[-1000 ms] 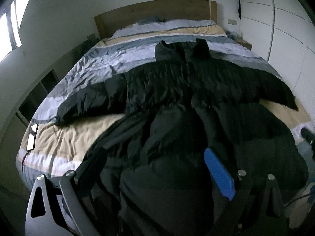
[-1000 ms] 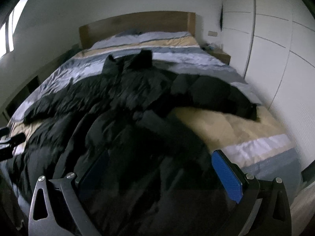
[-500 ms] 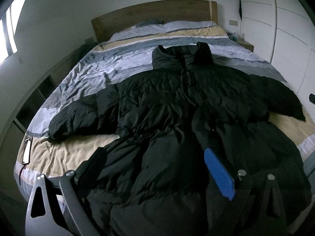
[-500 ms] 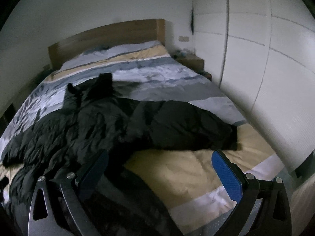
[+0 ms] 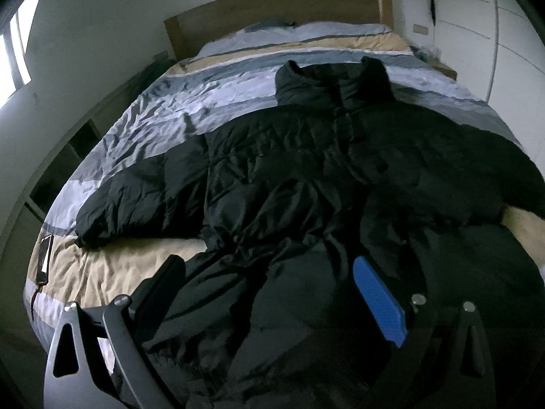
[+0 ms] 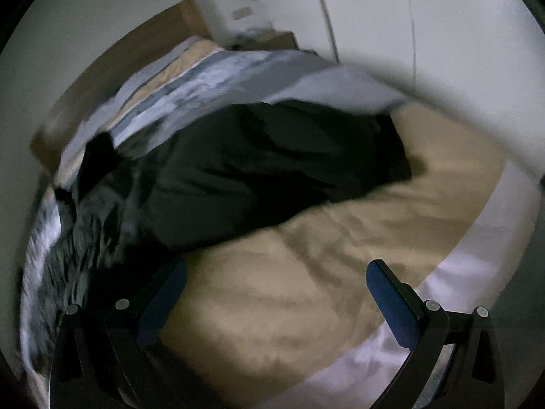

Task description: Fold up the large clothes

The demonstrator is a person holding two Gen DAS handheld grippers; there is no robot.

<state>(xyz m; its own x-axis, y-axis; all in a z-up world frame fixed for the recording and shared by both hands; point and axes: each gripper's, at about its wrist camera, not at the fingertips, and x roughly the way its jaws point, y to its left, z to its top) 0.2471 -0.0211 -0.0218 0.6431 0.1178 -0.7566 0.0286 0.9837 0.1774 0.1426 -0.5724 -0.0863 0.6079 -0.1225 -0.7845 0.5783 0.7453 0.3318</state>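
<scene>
Black puffy coat (image 5: 306, 177) spread flat across the centre of the frame, on the striped bed (image 5: 112, 269). Left gripper (image 5: 269, 293) and right gripper (image 6: 276, 293) both spread wide, holding nothing. Slippery quilted padding; likely to slide or spring open if pinched too shallowly.

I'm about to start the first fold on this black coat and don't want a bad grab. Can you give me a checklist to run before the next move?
1. Coat spread flat on the bed, collar toward the headboard: ok.
2. Both sleeves laid out sideways: ok.
3. Left gripper open, above the hem: ok.
4. Right gripper open, holding nothing: ok.
5. Right gripper lined up on the right sleeve: not ok; it is over bare bedding.
6. Right wrist view sharp enough to judge a grasp: not ok, blurred.
</scene>
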